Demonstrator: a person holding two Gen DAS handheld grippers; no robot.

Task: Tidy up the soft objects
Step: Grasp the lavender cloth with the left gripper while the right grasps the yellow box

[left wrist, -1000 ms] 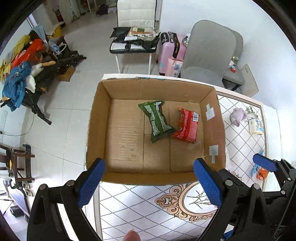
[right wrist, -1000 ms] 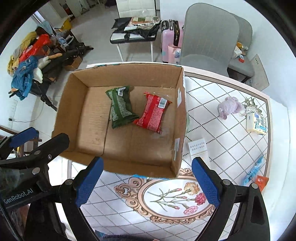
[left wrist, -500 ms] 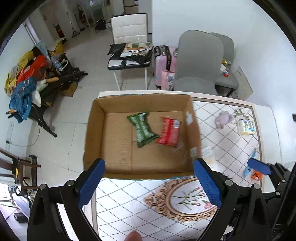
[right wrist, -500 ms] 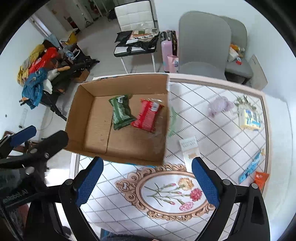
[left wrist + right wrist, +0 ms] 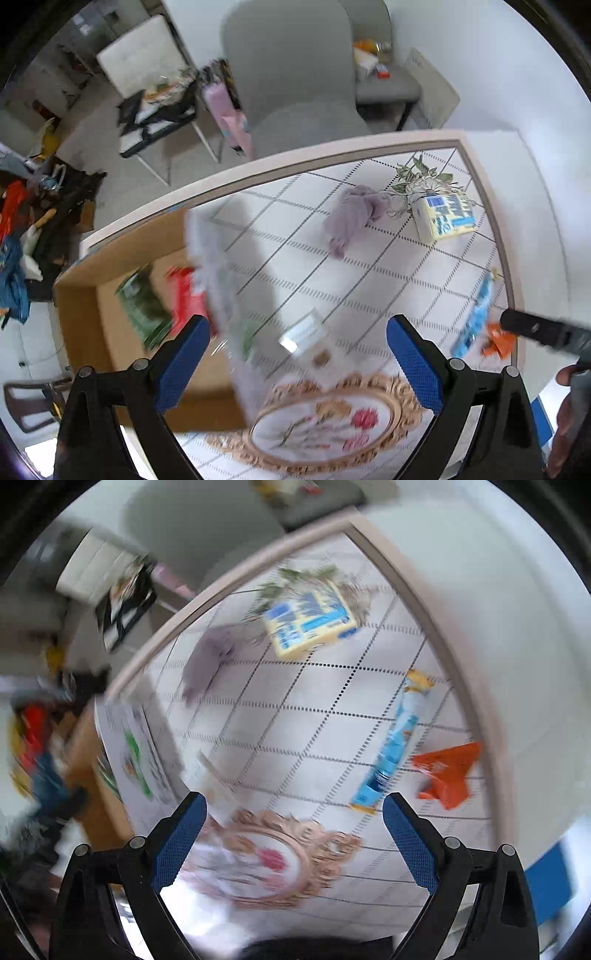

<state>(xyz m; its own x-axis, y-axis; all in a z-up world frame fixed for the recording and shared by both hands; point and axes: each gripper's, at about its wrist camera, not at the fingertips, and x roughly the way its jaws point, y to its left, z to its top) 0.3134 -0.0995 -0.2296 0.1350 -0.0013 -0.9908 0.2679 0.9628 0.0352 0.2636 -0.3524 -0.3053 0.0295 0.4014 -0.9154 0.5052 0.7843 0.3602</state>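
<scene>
A cardboard box [image 5: 77,321] stands at the table's left and holds a green packet [image 5: 142,306] and a red packet [image 5: 186,299]. On the tiled tablecloth lie a purple soft toy [image 5: 351,218], a yellow tissue pack [image 5: 443,218], a blue packet [image 5: 474,317] and an orange packet [image 5: 496,341]. My left gripper [image 5: 297,363] is open and empty above the table's front. My right gripper [image 5: 293,842] is open and empty, with the blue packet [image 5: 397,738] and orange packet [image 5: 448,771] ahead to its right. The toy [image 5: 208,657] and tissue pack [image 5: 312,622] lie farther off.
A small clear-wrapped packet [image 5: 306,336] lies beside the box wall. Grey chairs [image 5: 291,74] stand behind the table, and a white chair [image 5: 147,77] with clutter stands further left. The table's right edge [image 5: 476,701] runs close to the orange packet. Both views are blurred.
Both grippers have swung to the right, away from the box and towards the loose items on the tablecloth. Both stay open and empty.
</scene>
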